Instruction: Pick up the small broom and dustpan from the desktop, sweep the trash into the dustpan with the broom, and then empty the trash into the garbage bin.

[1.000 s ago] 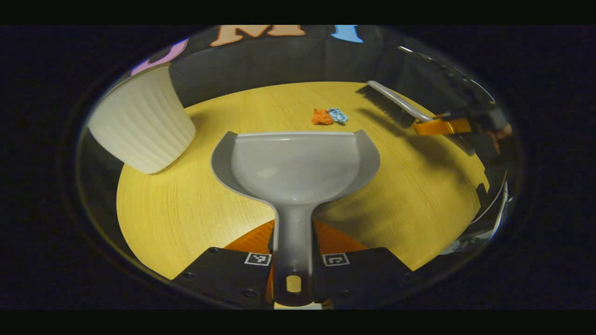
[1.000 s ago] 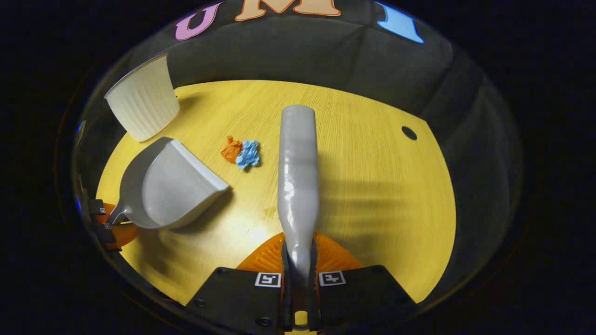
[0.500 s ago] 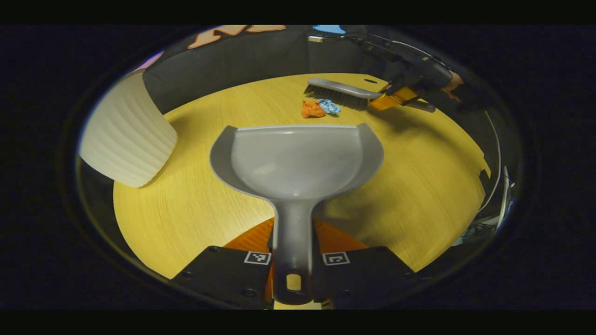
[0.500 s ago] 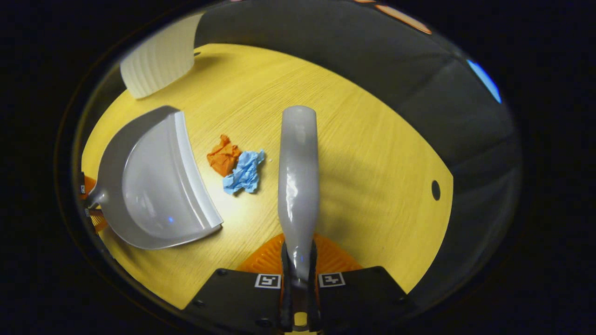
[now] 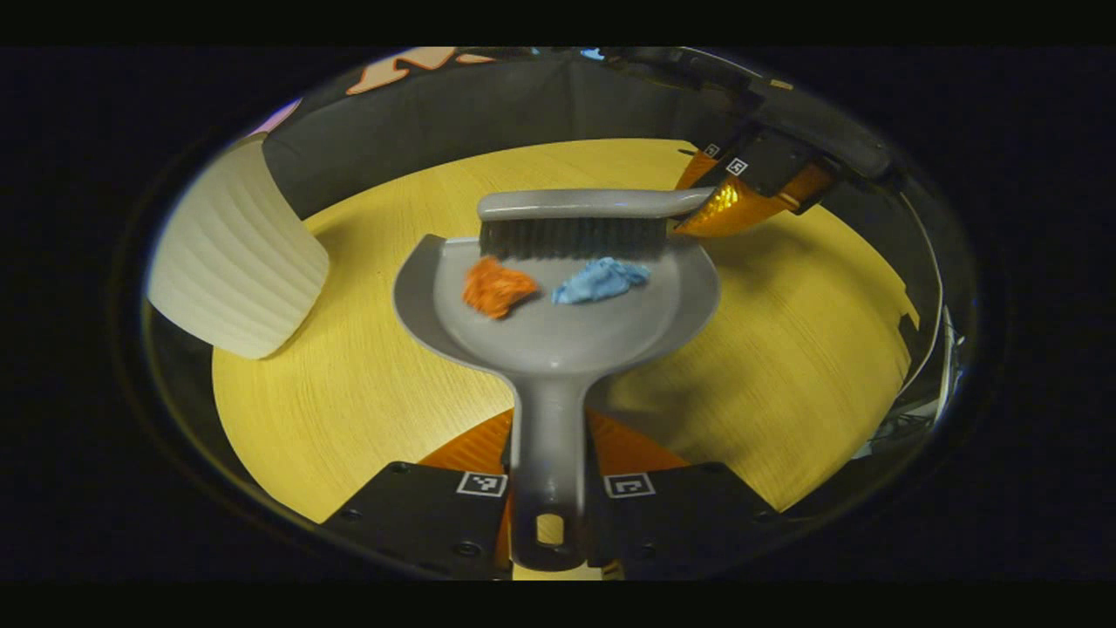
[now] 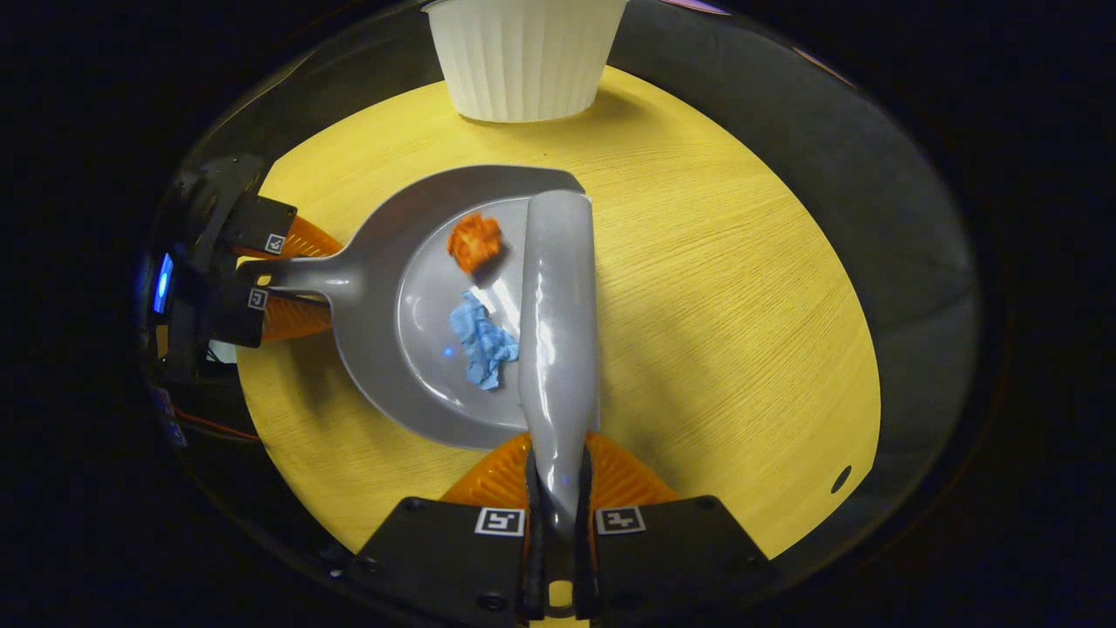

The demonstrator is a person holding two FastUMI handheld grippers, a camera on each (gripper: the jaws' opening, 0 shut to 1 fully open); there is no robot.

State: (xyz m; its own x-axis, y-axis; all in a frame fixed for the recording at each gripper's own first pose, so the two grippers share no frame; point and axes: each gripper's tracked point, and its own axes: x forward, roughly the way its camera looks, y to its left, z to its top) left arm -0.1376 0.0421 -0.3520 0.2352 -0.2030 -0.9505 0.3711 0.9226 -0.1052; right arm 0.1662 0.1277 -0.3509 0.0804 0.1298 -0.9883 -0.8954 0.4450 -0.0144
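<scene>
The grey dustpan (image 5: 558,331) lies flat on the yellow table, its handle clamped in my left gripper (image 5: 551,488). Inside the pan lie an orange paper wad (image 5: 495,286) and a blue paper wad (image 5: 600,279). The grey broom (image 5: 584,205) stands across the pan's front lip, its black bristles down just behind the wads. My right gripper (image 6: 558,515) is shut on the broom's handle (image 6: 558,314). In the right gripper view the dustpan (image 6: 410,314) holds the orange wad (image 6: 475,242) and the blue wad (image 6: 482,340) left of the broom, with the left gripper (image 6: 261,270) at its handle.
The white ribbed garbage bin (image 5: 235,253) stands at the table's left in the left gripper view and at the far edge (image 6: 523,52) in the right gripper view. A small round hole (image 6: 841,478) marks the tabletop (image 6: 741,288) near its right edge.
The broom swept toward the dustpan and now sits at its lip. Both paper wads moved off the table into the pan. The dustpan stayed almost still.
</scene>
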